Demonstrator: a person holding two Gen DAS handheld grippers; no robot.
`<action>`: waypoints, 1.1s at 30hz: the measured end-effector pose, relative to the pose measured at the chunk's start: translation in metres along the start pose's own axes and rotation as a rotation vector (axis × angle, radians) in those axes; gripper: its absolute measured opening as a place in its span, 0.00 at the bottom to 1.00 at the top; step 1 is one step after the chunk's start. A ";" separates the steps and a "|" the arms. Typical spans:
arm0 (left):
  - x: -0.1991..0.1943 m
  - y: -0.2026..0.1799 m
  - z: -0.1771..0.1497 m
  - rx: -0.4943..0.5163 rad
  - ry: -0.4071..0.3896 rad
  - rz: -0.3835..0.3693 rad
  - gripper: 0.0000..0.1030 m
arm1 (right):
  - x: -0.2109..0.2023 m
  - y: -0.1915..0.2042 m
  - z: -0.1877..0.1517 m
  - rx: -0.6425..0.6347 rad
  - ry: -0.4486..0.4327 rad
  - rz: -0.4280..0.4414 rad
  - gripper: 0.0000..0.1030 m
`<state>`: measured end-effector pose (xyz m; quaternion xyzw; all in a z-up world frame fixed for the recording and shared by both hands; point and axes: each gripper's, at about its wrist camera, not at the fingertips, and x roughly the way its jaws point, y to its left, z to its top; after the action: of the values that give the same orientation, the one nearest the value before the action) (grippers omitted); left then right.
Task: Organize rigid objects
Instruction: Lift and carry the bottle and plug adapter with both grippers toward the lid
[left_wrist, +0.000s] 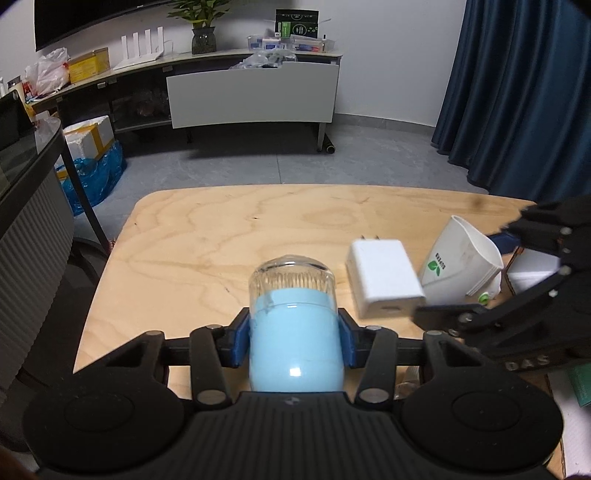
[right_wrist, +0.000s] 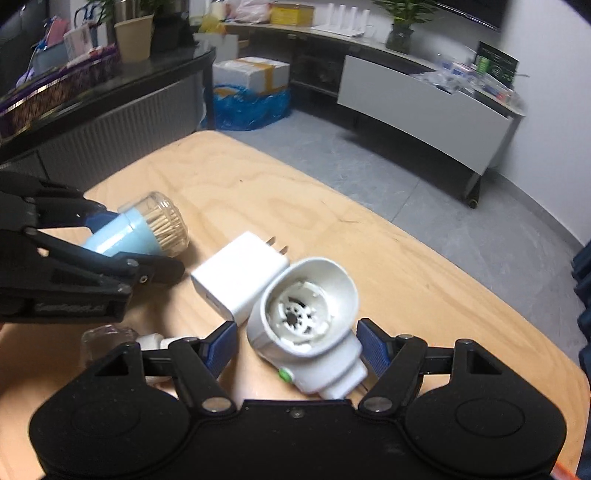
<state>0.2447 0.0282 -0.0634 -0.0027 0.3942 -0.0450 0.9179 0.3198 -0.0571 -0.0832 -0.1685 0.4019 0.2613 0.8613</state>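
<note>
Your left claw (left_wrist: 294, 334) clamps the toothpick jar (left_wrist: 293, 321) above the bench (left_wrist: 207, 236), ready to move; your right claw (right_wrist: 295, 345) stands apart around the white funnel gadget (right_wrist: 308, 328) beside the charger (right_wrist: 240, 275).

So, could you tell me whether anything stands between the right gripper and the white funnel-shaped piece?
Nothing visible does: the right gripper is open with the white funnel-shaped piece already between its fingers. The white charger lies just beyond, touching it.
</note>
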 end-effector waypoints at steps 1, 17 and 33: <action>0.000 0.000 0.000 -0.003 0.000 -0.002 0.46 | 0.001 -0.001 0.001 0.016 -0.001 0.008 0.80; -0.048 -0.007 -0.011 -0.040 -0.040 -0.012 0.46 | -0.080 0.022 -0.031 0.220 -0.117 -0.002 0.74; -0.122 -0.018 -0.059 -0.076 -0.067 -0.018 0.46 | -0.166 0.090 -0.087 0.310 -0.174 -0.071 0.74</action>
<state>0.1170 0.0222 -0.0149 -0.0424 0.3646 -0.0381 0.9294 0.1249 -0.0800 -0.0153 -0.0245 0.3553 0.1792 0.9171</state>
